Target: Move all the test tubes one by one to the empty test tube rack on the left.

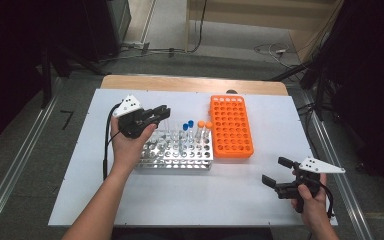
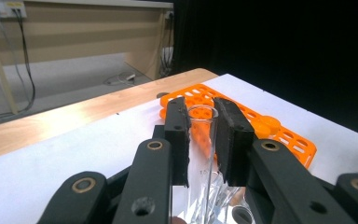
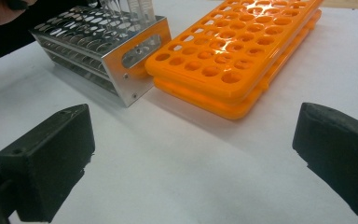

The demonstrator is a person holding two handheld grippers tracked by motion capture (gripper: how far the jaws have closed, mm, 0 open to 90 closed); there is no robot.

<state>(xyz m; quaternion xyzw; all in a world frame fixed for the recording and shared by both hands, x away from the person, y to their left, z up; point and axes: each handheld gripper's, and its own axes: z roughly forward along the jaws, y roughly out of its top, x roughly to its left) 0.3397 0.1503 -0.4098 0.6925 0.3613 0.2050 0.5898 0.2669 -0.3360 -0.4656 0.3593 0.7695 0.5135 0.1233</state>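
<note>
Right now the left gripper (image 2: 200,140) is clenched on a clear glass test tube (image 2: 201,122), pads pressing both sides of it, open rim sticking up between the jaws in the left gripper view. From the high view the left gripper (image 1: 156,116) sits above the far left part of the metal tube rack (image 1: 177,150), tube held off the surface. Metal rack stands mid-surface, holding several clear tubes plus blue-capped tubes (image 1: 188,124) and orange-capped tubes (image 1: 204,124) at its far right end. Orange rack (image 1: 230,126) lies just right of the metal rack, touching or nearly so, holes look empty. Right gripper (image 1: 275,171) is released, jaws wide apart, nothing between them, low over the near right part of the white surface (image 1: 190,195), well apart from both racks. Right gripper view looks past the spread jaws at the orange rack (image 3: 223,60) and the metal rack's end wall (image 3: 140,65).
</note>
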